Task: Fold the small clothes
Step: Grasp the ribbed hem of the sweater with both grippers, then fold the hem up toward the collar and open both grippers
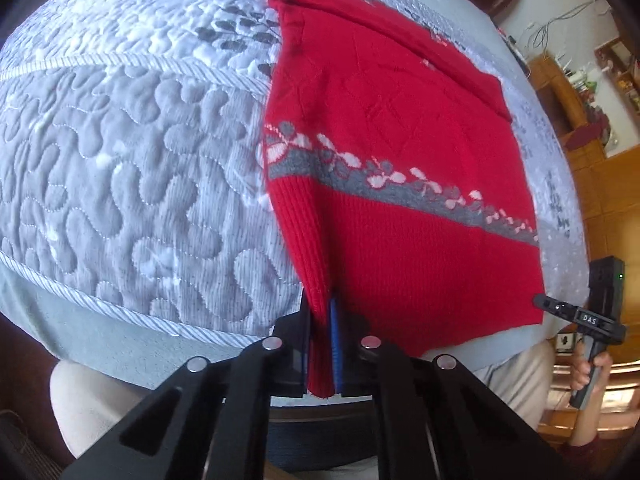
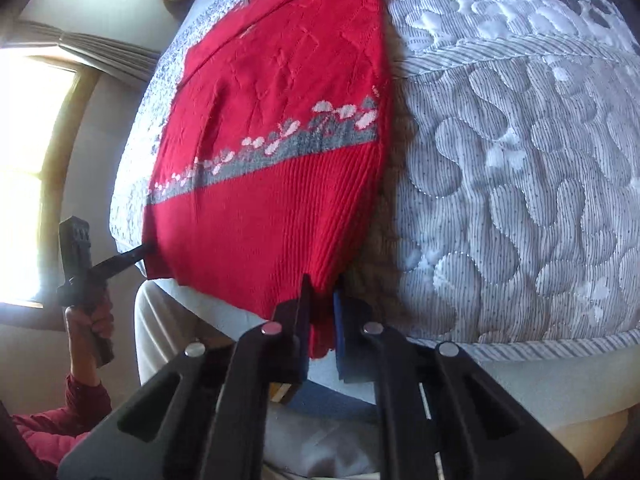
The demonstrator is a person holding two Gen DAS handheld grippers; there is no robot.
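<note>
A small red knitted sweater with a grey and white flower band lies on a quilted grey bed cover, its ribbed hem toward me. My left gripper is shut on the hem's left corner. My right gripper is shut on the hem's right corner; the sweater spreads away from it. Each gripper shows in the other's view: the right one at the hem's right corner, the left one at its left corner.
The bed cover's near edge hangs over the mattress just ahead of the grippers. Wooden furniture stands at the far right. A bright window with a curtain is on the left.
</note>
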